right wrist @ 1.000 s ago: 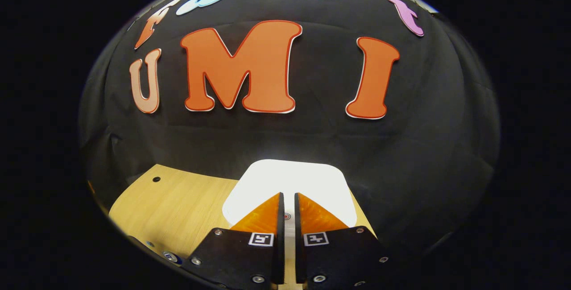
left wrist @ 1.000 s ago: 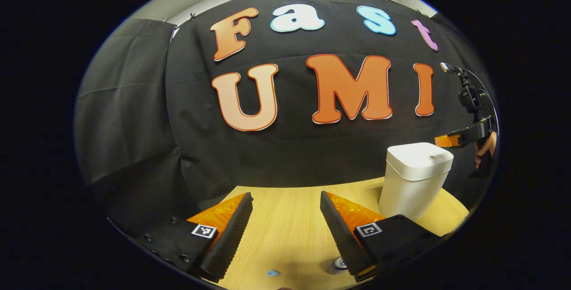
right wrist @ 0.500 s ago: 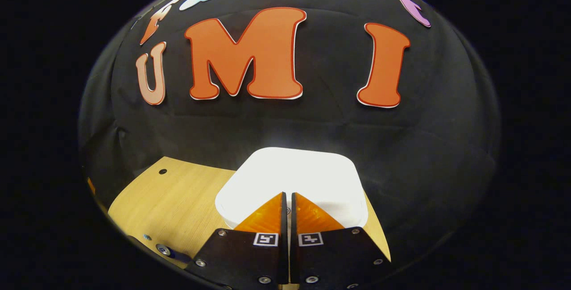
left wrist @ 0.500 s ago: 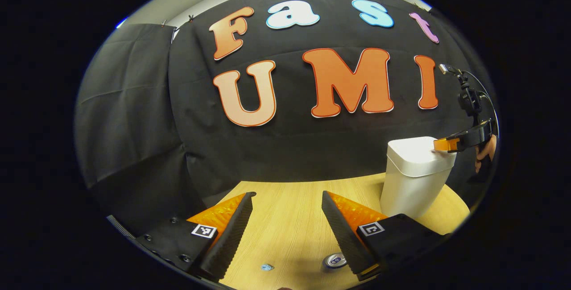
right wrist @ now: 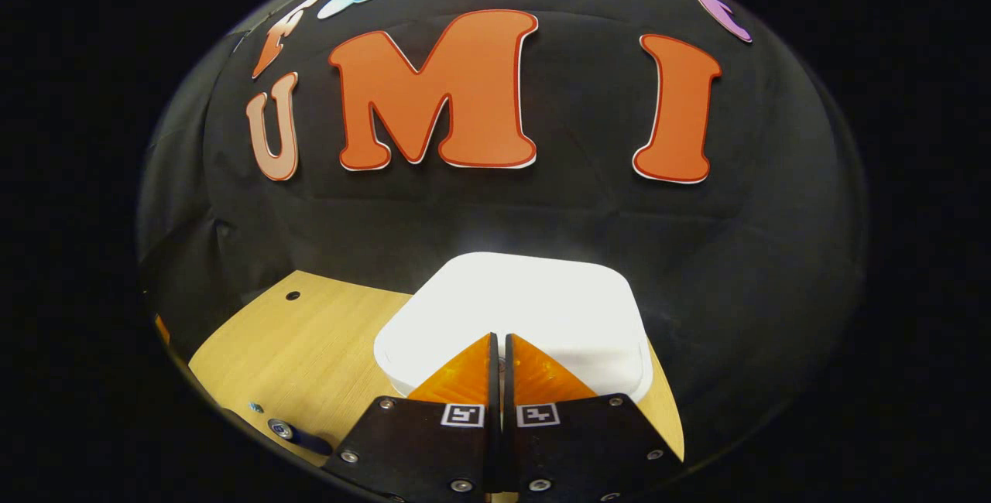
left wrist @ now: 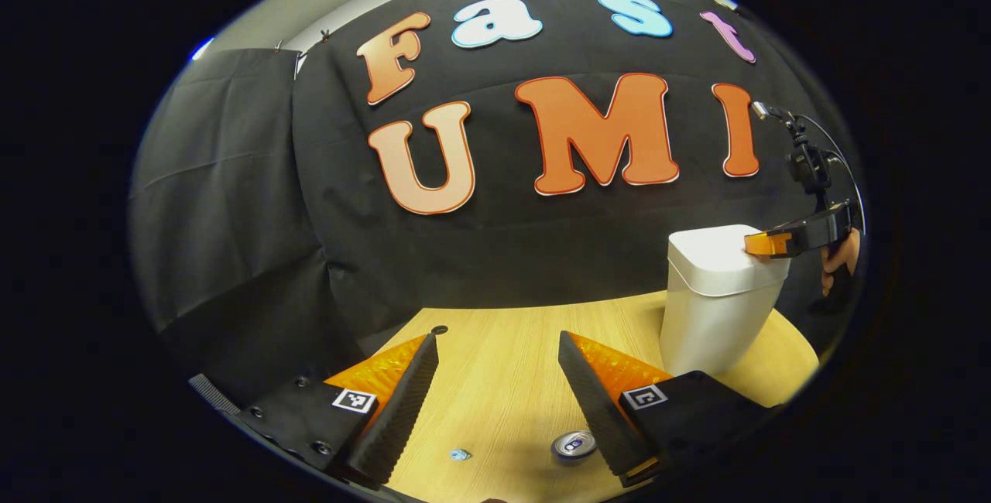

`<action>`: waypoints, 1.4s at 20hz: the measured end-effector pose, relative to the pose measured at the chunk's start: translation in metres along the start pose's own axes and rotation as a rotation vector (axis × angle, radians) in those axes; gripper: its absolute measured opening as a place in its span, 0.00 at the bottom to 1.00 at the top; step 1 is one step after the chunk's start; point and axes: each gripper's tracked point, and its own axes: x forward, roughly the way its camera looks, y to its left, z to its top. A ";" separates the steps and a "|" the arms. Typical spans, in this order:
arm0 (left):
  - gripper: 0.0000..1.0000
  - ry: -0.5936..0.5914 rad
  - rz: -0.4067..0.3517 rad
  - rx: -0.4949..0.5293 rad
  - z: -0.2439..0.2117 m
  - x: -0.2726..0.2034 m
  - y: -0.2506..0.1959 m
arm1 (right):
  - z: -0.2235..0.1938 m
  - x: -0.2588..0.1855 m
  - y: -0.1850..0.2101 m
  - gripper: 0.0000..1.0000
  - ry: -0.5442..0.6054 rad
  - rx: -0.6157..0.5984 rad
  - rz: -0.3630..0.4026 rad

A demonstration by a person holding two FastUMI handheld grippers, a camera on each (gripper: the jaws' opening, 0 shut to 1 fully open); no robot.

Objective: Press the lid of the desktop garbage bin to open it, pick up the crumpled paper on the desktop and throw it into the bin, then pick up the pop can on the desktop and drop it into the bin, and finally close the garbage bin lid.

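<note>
Pressing tool: right gripper point(right wrist: 498, 339), its two fingers drawn together with nothing between them, tips down on the near edge of the lid.
Lid: white lid point(right wrist: 517, 306) lying flat and closed on the bin.
Bin: white garbage bin point(left wrist: 716, 317) standing upright on the wooden desktop point(left wrist: 503, 379), close to the black cloth wall.
Same tool from the other side: in the left gripper view the right gripper point(left wrist: 762, 243) reaches in over the bin's far top corner, touching the lid there, with a hand point(left wrist: 840, 259) behind it.
Left gripper: left gripper point(left wrist: 495, 340) with fingers spread wide and holding nothing, hanging above the desktop well to one side of the bin.
Pop can: pop can point(left wrist: 574, 445) upright on the desktop, nearer the camera than the bin, just beside a left-gripper finger.
Small scrap: a bluish bit point(left wrist: 460, 454) on the desktop farther from the bin than the can; too small to tell what it is.
</note>
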 end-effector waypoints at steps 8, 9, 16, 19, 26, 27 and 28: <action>1.00 0.001 -0.017 0.024 0.003 0.003 -0.010 | -0.004 -0.001 0.001 0.01 -0.005 -0.026 -0.031; 1.00 -0.002 -0.023 0.024 0.003 0.003 -0.012 | -0.004 0.001 0.000 0.01 -0.003 -0.029 -0.036; 1.00 -0.046 -0.054 0.019 0.013 0.006 -0.007 | 0.006 -0.006 0.000 0.01 -0.012 -0.031 -0.045; 1.00 -0.049 -0.071 0.006 0.011 0.010 -0.002 | 0.007 -0.020 0.004 0.01 -0.016 -0.065 -0.055; 0.99 -0.057 -0.144 -0.003 0.011 0.027 0.010 | 0.032 -0.057 0.022 0.01 -0.124 -0.047 -0.068; 0.99 -0.056 -0.153 -0.003 0.009 0.029 0.013 | 0.033 -0.061 0.028 0.01 -0.134 -0.048 -0.065; 1.00 -0.053 -0.162 -0.004 0.008 0.031 0.017 | 0.032 -0.064 0.035 0.01 -0.141 -0.052 -0.060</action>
